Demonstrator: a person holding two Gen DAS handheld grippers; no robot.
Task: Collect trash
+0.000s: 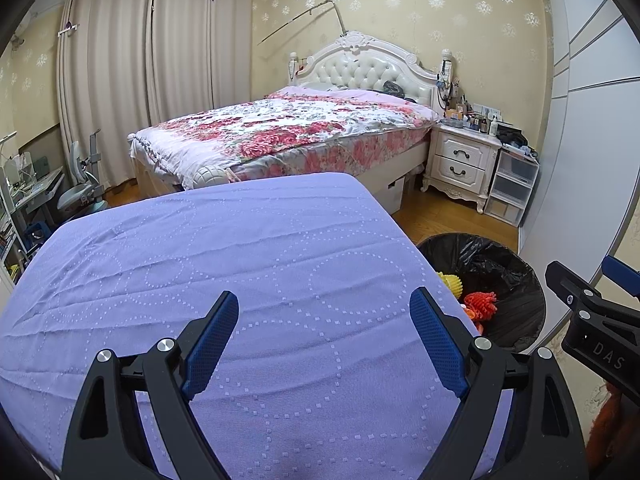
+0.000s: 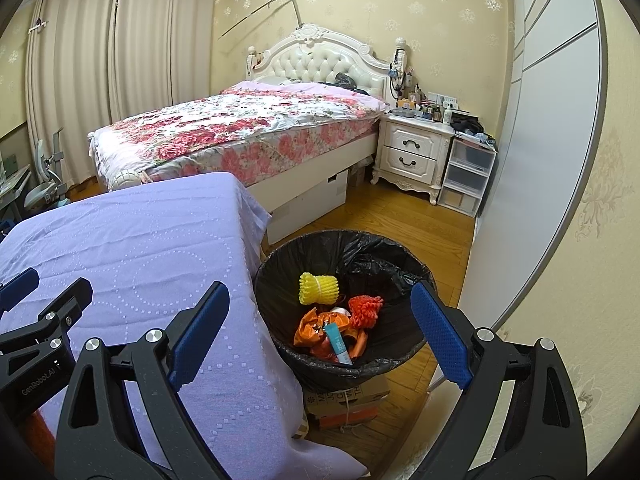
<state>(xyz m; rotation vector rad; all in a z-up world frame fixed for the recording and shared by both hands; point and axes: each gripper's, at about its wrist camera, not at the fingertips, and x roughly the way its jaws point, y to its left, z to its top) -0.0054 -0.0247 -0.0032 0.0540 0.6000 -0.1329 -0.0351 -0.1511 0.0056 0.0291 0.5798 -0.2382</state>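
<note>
Left jaws: my left gripper (image 1: 324, 344) stands wide apart with nothing between the pads, over the lilac cloth.
Right jaws: my right gripper (image 2: 320, 332) is spread just as wide and empty; its left pad sits over the cloth edge, its right pad over the bin's far rim.
Bench: the bench (image 1: 224, 264) shows bare cloth; its right edge drops off just beside the bin.
Trash bin: the trash bin (image 2: 280, 264), lined in black, stands on the floor touching the hanging cloth.
Trash: yellow foam net (image 2: 319, 288), red foam net (image 2: 365, 310) and orange wrapper (image 2: 310, 330) lie inside it.
Open room: wooden floor (image 2: 400, 216) runs free between bin, bed (image 2: 224, 132) and wardrobe (image 2: 540, 160).
Hidden: the left view cuts off most of the bin behind the bench corner; the box (image 2: 348, 398) under the bin is partly covered, its print unreadable.
</note>
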